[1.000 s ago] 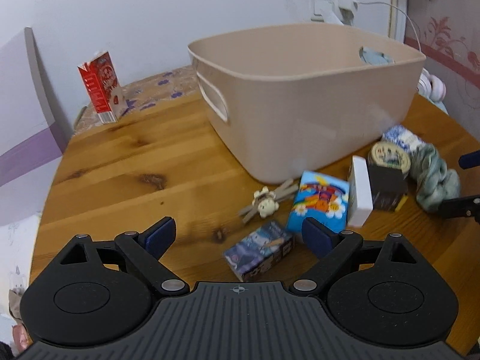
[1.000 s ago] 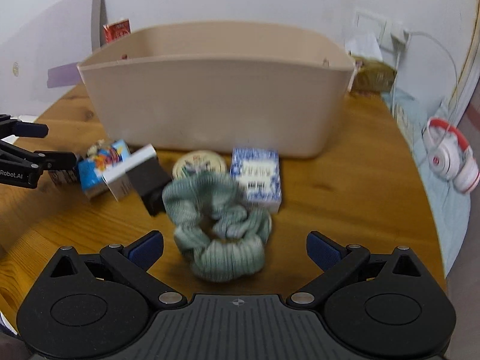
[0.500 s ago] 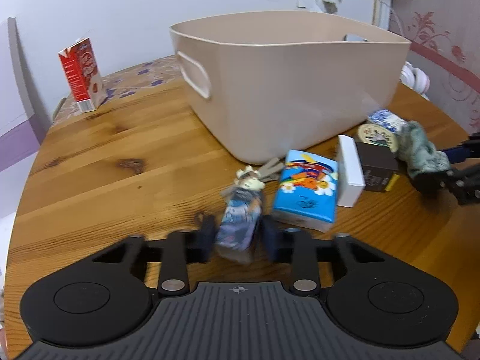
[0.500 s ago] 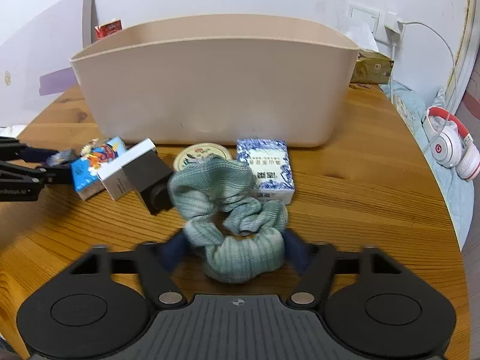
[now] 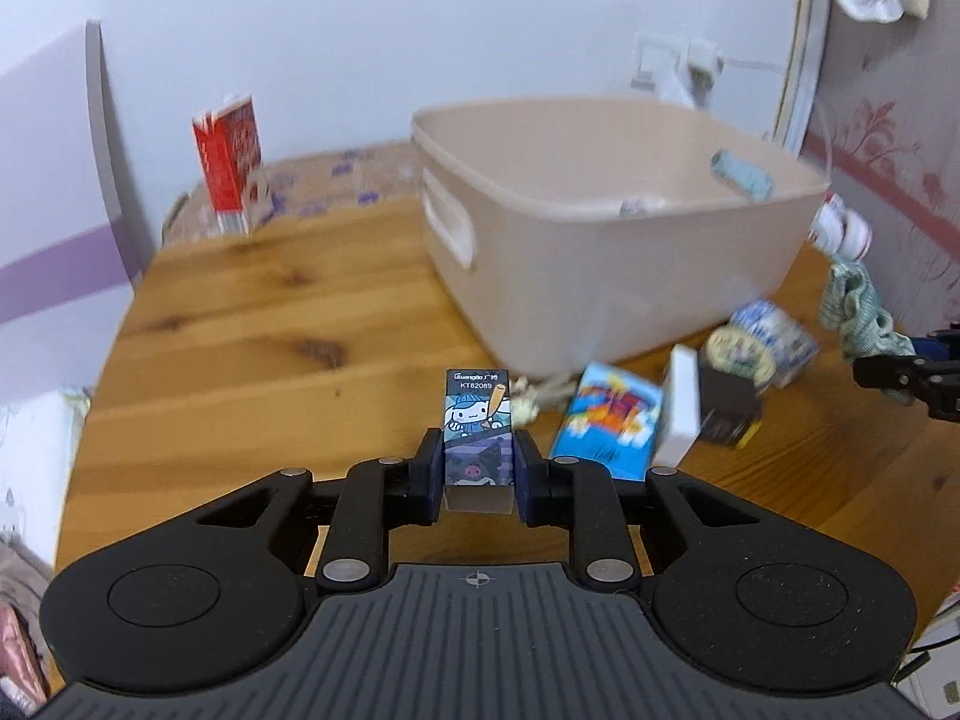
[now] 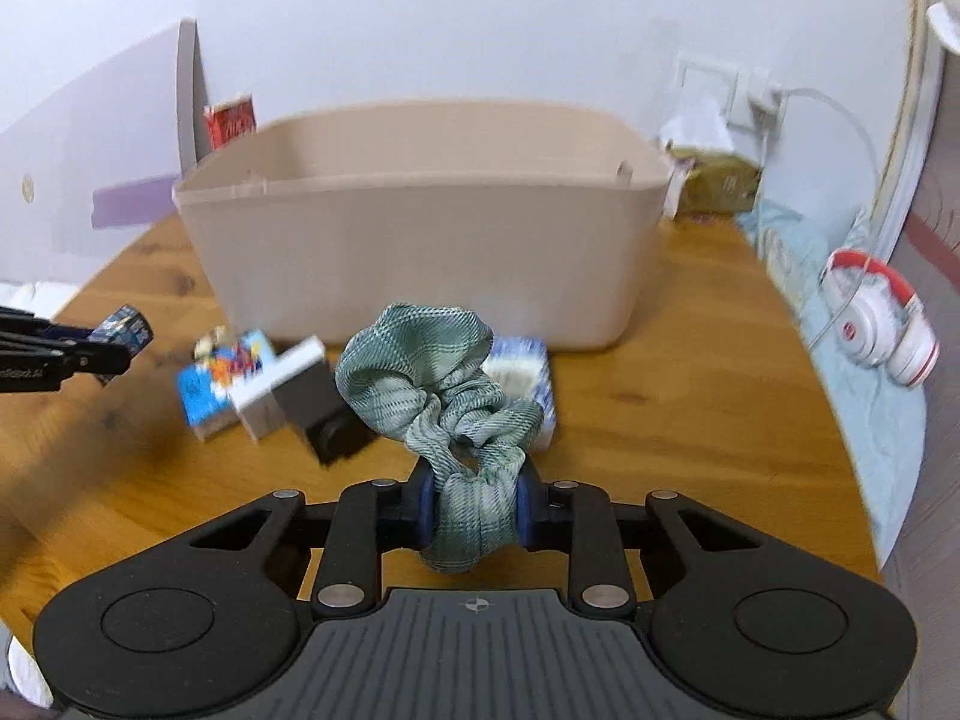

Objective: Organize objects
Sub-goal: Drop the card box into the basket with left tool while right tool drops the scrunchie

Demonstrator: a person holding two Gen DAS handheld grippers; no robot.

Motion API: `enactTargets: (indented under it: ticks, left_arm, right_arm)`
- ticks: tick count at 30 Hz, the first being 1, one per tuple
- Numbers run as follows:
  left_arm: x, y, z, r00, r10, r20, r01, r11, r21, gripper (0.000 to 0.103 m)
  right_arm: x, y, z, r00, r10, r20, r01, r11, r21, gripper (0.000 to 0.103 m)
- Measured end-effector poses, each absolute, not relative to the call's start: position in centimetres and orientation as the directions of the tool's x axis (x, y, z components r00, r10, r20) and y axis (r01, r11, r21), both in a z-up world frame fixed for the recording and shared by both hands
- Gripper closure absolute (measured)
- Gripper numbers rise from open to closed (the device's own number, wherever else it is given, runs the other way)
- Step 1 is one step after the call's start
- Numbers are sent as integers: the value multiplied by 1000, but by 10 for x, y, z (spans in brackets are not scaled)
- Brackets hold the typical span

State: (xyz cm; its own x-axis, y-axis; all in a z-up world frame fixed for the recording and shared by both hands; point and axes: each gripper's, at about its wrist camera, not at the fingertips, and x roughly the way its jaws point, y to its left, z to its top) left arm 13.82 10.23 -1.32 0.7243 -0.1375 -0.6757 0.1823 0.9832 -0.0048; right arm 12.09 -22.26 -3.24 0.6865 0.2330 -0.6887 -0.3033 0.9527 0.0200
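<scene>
left claw (image 5: 478, 474) is holding little box (image 5: 478, 435) | right claw (image 6: 471, 510) is squeezing scrunchie (image 6: 444, 384) | lifting both high over bin (image 6: 420, 222) rim

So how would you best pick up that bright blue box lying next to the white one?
The blue box lies flat, with the white box pressed against one side. I'd likely come from above and pinch its two short ends, which look free.

Matt beige plastic bin (image 6: 420, 264), soft ribbed cloth scrunchie (image 6: 444, 384), glossy printed card box (image 5: 478, 420), varnished knotty wood table (image 5: 270, 324).
</scene>
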Motion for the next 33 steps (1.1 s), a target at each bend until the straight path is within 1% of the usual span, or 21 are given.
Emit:
enactTargets:
  ticks: [11,16,18,21,25,33]
  left_arm:
    - [148,77,59,830,-189,-525,224,975,4,80]
    - [172,58,79,852,-202,-483,246,969,27,80]
    - [183,51,82,853,-203,-480,250,967,36,80]
    - [205,40,82,844,-215,-491,268,963,40,80]
    - [236,24,71,819,-221,-530,293,954,55,80]
    - [282,-4,31,736,-207,-645,321,945,63,80]
  right_arm:
    - [129,-233,31,815,222,-535,-276,961,-23,78]
    - [148,-236,49,843,220,-490,-265,964,-23,78]
    - [158,-234,54,849,221,-480,-268,963,-30,78]
    - [176,-232,60,855,221,-469,-269,962,-38,78]
    - [200,-228,62,850,219,-478,-272,961,-44,78]
    - [237,-213,40,806,205,-555,-287,956,-64,78]
